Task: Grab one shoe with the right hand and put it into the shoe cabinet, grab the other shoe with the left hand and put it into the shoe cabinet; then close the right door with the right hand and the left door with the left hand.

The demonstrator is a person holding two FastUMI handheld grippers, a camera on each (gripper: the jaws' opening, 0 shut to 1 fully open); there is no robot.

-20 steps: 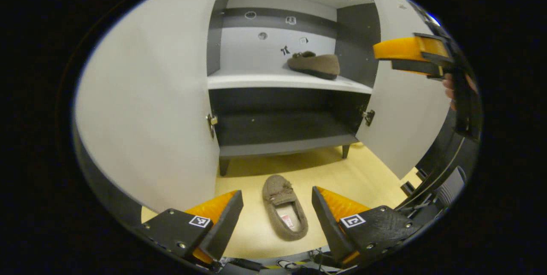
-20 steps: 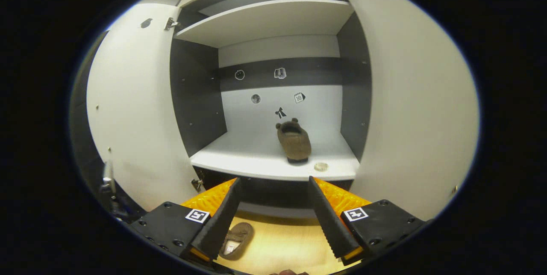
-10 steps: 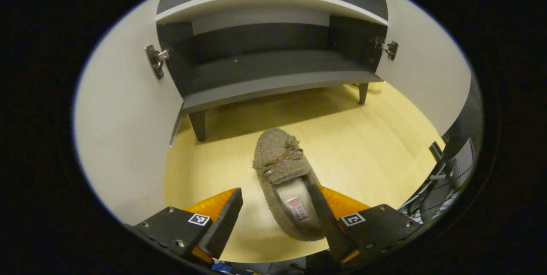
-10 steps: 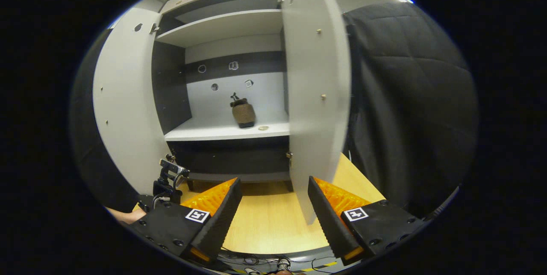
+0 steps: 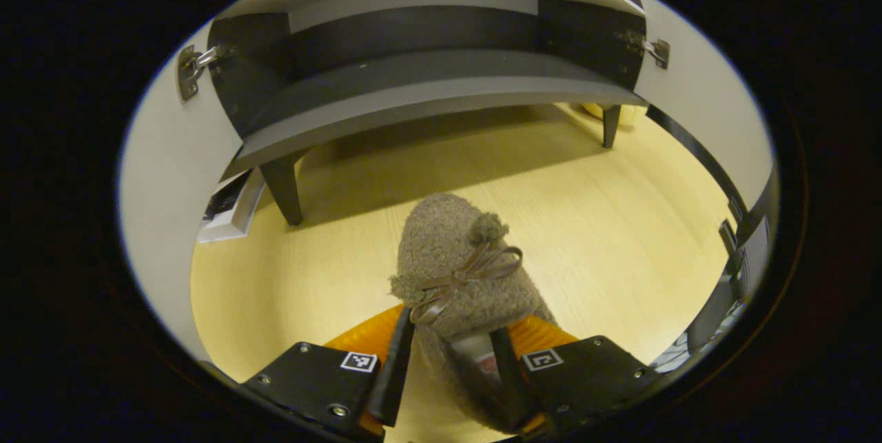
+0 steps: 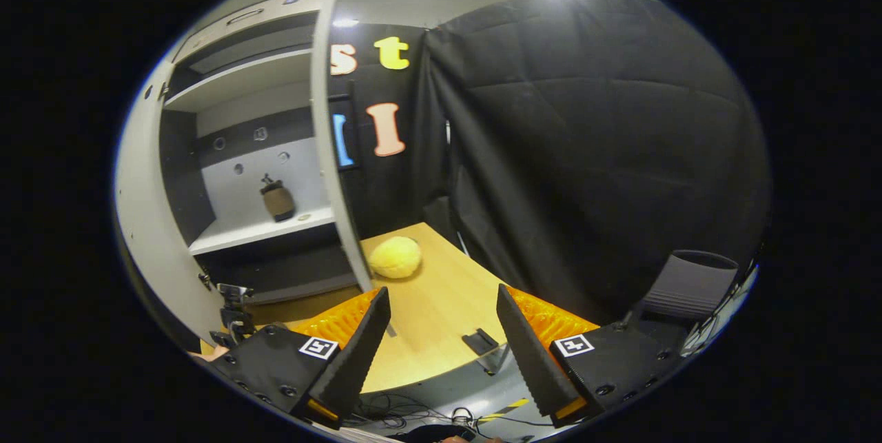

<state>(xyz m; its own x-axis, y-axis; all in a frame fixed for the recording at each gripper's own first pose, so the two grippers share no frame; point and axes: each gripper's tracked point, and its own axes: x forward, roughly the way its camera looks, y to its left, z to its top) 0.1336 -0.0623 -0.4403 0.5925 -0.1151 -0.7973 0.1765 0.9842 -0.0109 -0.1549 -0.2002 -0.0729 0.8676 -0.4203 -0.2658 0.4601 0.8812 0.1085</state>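
The step in hand is the left-hand pickup of the second shoe. In the left gripper view, the left gripper (image 5: 451,377) is down over the brown slipper (image 5: 463,271) on the pale wooden floor (image 5: 620,222), heel end between its fingers (image 5: 394,374). The fingers sit narrow against the slipper's sides, 1 apparently inside the opening, so they look clamped on it, though how firm the grip is cannot be told. The slipper seems to rest on the floor, toe pointing toward the shoe cabinet (image 5: 413,91).

In the right gripper view, the right gripper (image 6: 441,353) hangs spread wide and empty, turned away toward the booth wall. The first shoe (image 6: 278,200) stands on the cabinet's white middle shelf (image 6: 255,231); the dark lower shelf looks bare. Both doors stand open, the right door (image 6: 331,153) edge-on.

Next comes a lift clear of the floor and a carry up onto a shelf, probably beside the first shoe, keeping the soft slipper from slipping free.
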